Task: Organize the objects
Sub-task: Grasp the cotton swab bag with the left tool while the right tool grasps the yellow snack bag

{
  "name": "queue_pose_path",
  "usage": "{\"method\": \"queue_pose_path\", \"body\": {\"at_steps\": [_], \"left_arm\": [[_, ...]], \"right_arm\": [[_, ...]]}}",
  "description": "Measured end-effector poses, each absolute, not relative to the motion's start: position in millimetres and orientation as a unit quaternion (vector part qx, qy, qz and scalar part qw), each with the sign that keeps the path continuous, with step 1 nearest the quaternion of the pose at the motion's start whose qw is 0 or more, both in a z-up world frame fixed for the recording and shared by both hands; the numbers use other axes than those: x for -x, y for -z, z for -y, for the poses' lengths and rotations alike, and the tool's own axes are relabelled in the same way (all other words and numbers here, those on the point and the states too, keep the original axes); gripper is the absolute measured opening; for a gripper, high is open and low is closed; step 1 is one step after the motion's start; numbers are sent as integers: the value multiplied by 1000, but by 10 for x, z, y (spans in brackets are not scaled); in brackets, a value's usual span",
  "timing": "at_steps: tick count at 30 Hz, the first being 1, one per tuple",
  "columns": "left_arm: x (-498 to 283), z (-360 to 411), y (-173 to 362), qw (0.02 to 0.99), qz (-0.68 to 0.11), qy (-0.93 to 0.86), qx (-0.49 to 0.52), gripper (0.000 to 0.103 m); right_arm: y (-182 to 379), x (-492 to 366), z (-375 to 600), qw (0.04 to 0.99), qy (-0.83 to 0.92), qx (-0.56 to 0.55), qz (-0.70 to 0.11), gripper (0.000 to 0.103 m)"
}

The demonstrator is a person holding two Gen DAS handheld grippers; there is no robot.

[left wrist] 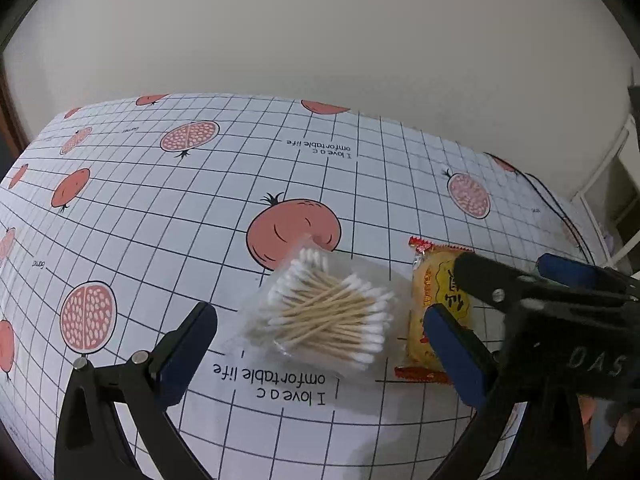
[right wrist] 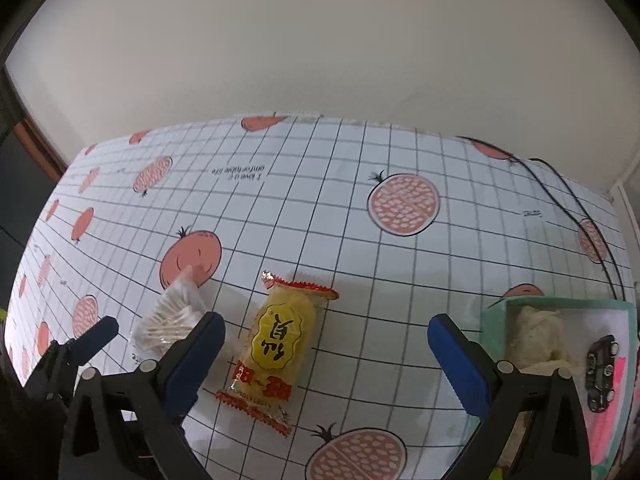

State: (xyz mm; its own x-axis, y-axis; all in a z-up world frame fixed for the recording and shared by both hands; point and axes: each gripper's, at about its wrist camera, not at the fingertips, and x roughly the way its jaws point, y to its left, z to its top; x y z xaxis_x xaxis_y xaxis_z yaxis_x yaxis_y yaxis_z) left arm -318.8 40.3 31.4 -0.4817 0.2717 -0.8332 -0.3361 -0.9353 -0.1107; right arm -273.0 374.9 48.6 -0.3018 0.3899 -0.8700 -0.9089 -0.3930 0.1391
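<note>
A clear bag of cotton swabs [left wrist: 324, 320] lies on the pomegranate-print tablecloth [left wrist: 200, 208], between the fingers of my open left gripper [left wrist: 324, 344], untouched by either pad. Just right of it lies a yellow snack packet [left wrist: 432, 308] with red crimped ends. My right gripper [left wrist: 506, 264] hovers over that packet. In the right wrist view the snack packet [right wrist: 280, 340] sits between the wide-open fingers of the right gripper [right wrist: 328, 356], nearer the left pad. The swab bag [right wrist: 172, 324] lies to its left, partly hidden behind that finger.
A mint-green box [right wrist: 496, 320] at the right holds a cream fluffy item [right wrist: 536, 336], a small dark toy car [right wrist: 602, 372] and something pink. A black cable [right wrist: 576, 208] runs along the table's far right. A pale wall stands behind the table.
</note>
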Motion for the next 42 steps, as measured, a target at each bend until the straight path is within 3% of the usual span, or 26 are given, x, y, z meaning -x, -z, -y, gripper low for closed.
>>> {"method": "queue_pose_path", "body": {"at_steps": [23,38,42], "left_arm": [[3261,-440,-107,168,-60,-858,482,100],[3212,-489,-111,180,-82,-854,481,89],[3212,-487,-117,181,-82,-854,481,86]], "right_arm": [[-118,2901,-3865,422,-720,429,-347,90],[-128,2983,-3808,428,-715,452,-318,65],[-139,2948,-3813,435,-711,455,-314,53]]}}
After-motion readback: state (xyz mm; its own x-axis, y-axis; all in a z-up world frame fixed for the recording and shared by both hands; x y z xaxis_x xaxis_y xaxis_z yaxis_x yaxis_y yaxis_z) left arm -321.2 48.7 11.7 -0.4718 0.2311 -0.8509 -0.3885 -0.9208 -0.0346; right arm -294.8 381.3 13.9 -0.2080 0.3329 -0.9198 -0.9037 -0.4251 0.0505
